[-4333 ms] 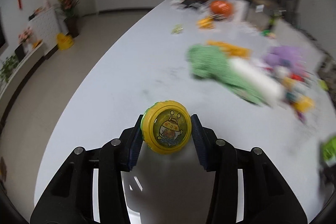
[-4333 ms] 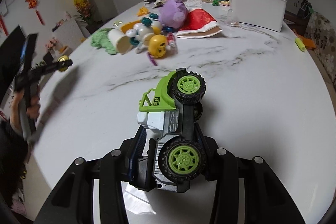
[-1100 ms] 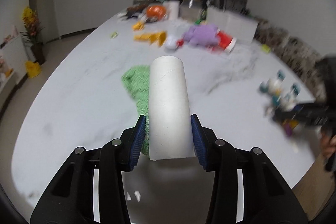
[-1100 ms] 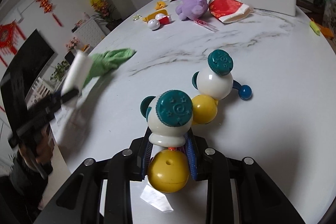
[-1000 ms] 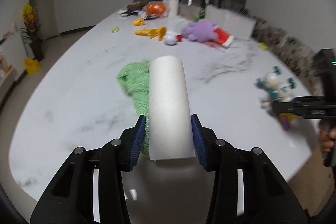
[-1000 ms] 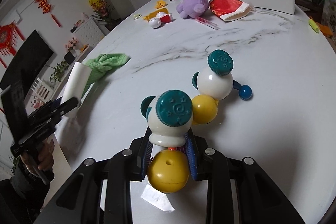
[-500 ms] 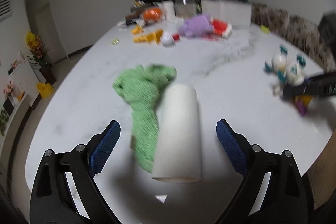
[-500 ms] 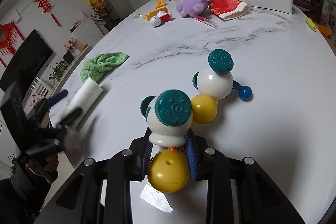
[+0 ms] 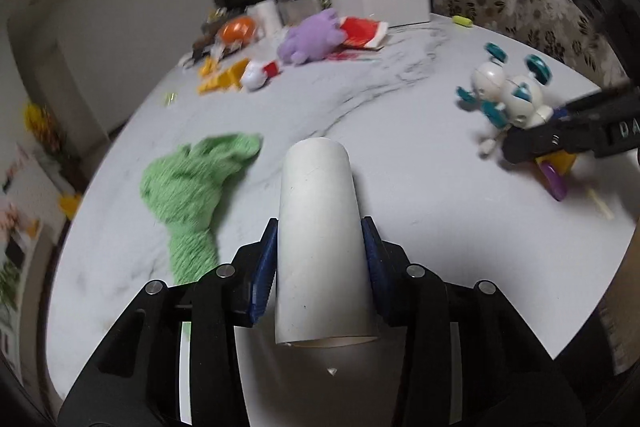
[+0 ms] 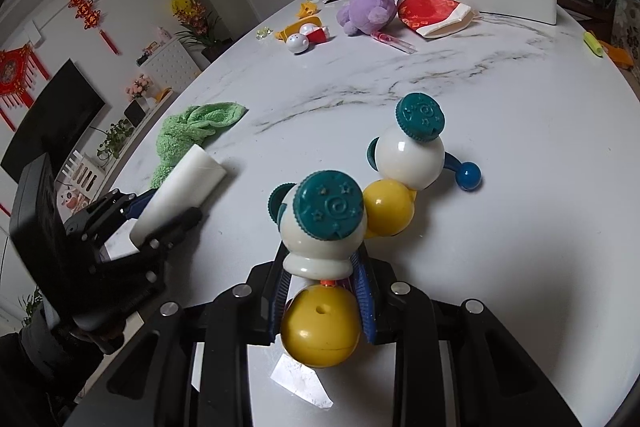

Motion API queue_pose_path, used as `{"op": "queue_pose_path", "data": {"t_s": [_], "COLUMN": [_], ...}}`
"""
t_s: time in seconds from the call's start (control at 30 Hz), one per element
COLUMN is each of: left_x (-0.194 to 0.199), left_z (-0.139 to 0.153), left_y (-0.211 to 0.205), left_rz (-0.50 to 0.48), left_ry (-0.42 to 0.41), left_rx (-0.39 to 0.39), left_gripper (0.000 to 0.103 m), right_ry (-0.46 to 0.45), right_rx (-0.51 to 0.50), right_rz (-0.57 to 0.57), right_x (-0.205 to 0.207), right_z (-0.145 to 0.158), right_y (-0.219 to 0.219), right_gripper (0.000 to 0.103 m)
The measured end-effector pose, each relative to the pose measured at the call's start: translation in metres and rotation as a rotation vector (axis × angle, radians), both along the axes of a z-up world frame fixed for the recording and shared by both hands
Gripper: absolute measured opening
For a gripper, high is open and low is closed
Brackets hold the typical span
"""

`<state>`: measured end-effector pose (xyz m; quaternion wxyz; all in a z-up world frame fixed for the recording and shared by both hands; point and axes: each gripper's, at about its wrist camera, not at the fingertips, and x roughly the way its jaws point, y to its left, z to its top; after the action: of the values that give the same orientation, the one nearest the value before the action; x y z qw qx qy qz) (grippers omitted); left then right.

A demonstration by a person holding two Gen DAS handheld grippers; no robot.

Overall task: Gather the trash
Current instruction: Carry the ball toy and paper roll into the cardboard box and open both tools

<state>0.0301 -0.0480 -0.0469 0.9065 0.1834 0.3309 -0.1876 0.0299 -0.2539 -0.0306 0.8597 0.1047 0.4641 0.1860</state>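
A white cardboard tube (image 9: 318, 235) lies lengthwise between the blue pads of my left gripper (image 9: 320, 267), near the front edge of the white marble table (image 9: 400, 155). The jaws are closing, and both pads touch the tube's sides. In the right wrist view the same tube (image 10: 184, 187) and left gripper (image 10: 160, 215) show at the left, beside a green cloth (image 10: 192, 127). My right gripper (image 10: 322, 291) is shut on a toy of white and yellow balls with teal caps (image 10: 324, 215), which rests on the table. From the left wrist view the toy (image 9: 508, 95) sits at the right.
The green cloth (image 9: 188, 183) lies just left of the tube. Further back are a purple plush (image 9: 308, 39), a red packet (image 9: 360, 31), yellow pieces (image 9: 222, 81), a glass jar (image 9: 298, 1) and a white bin (image 9: 380, 1). A patterned sofa (image 9: 520, 15) stands beyond the table's right edge.
A second ago the left gripper held the tube. Half a second ago its jaws stood wide with the tube loose on the table. Now they are closed around it again. The right gripper has not moved.
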Motion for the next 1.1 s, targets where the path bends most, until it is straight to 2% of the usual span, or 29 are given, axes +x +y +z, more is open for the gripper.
{"op": "queue_pose_path", "data": {"t_s": [0.07,0.1,0.13,0.2,0.27,0.33,0.47,0.63,0.83,0.9,1.0,1.03,1.07,1.1], "left_x": [0.005,0.012,0.014,0.01,-0.002,-0.021,-0.055,-0.102,-0.158,-0.17,-0.175,-0.173,-0.167,-0.165], "left_z": [0.001,0.004,0.008,0.024,0.043,0.063,0.076,0.063,0.045,0.034,0.006,-0.007,-0.025,-0.038], "left_y": [0.005,0.013,0.017,0.027,0.028,0.029,0.032,0.04,0.056,0.061,0.059,0.058,0.057,0.057], "left_rz": [0.019,0.049,0.067,0.088,0.08,0.077,0.091,0.112,0.104,0.089,0.081,0.075,0.094,0.107], "left_ry": [0.045,0.104,0.123,0.12,0.076,0.027,0.023,0.068,0.172,0.222,0.269,0.297,0.321,0.336], "left_rx": [-0.075,-0.15,-0.196,-0.277,-0.291,-0.279,-0.232,-0.171,-0.129,-0.116,-0.052,-0.033,0.001,0.025], "left_gripper": [0.039,0.039,0.039,0.039,0.039,0.039,0.039,0.039,0.039,0.039,0.039,0.044,0.061,0.074], "right_ry": [0.001,0.002,0.003,0.001,-0.017,-0.046,-0.075,-0.055,0.022,0.061,0.149,0.177,0.217,0.256], "right_rx": [-0.004,-0.008,-0.014,-0.012,0.001,0.005,0.015,0.037,0.128,0.139,0.098,0.092,0.077,0.063], "right_rz": [-0.008,-0.01,-0.017,-0.034,-0.043,-0.044,0.011,0.091,0.219,0.251,0.265,0.269,0.268,0.257], "right_x": [0.0,-0.001,-0.001,-0.003,-0.008,-0.018,-0.053,-0.111,-0.179,-0.194,-0.203,-0.201,-0.196,-0.19], "right_z": [0.0,0.0,0.001,0.003,0.009,0.019,0.036,0.037,0.022,0.012,-0.021,-0.031,-0.048,-0.067], "right_y": [0.0,0.0,0.0,-0.001,0.0,0.002,0.015,0.029,0.04,0.045,0.055,0.057,0.06,0.063], "right_gripper": [0.029,0.029,0.029,0.029,0.029,0.029,0.029,0.029,0.029,0.029,0.029,0.03,0.033,0.052]}}
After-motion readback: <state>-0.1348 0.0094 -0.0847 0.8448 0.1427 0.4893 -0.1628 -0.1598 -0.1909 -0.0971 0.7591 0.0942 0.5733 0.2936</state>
